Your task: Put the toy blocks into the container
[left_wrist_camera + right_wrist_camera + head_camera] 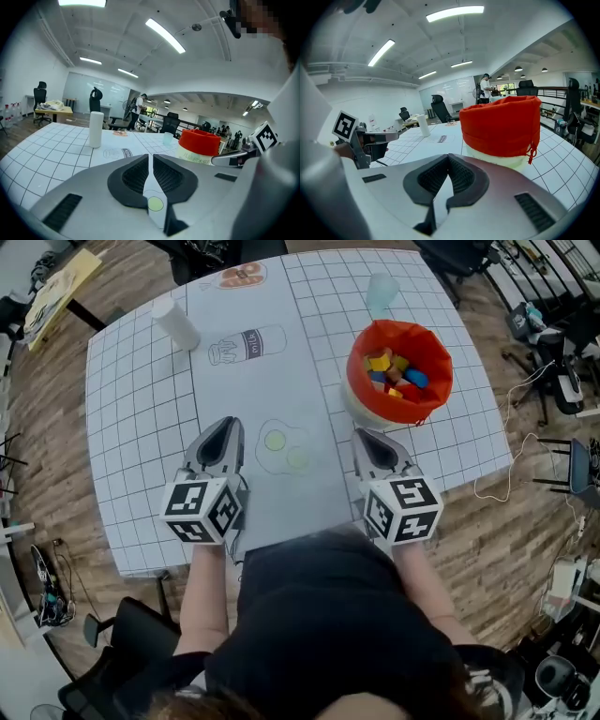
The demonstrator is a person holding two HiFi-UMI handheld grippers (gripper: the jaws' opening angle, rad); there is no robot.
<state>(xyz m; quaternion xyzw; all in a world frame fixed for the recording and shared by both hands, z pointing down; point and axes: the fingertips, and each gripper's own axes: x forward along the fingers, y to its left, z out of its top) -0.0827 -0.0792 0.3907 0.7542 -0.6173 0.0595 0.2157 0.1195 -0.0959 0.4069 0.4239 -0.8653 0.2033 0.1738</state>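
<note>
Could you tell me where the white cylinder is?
The white cylinder stands upper left in the head view, on the table, beside the printed milk bottle.

The head camera looked steeply down from above the person, taking in the whole table (141, 409), with the left gripper (225, 422) and right gripper (368, 433) low in frame. Each gripper camera sat close behind its own fingers (133, 177), looking almost level along them across the tabletop. All three views shared the red-lined container (441, 381), which stood just beyond the right fingertips and off to the right of the left ones.
</note>
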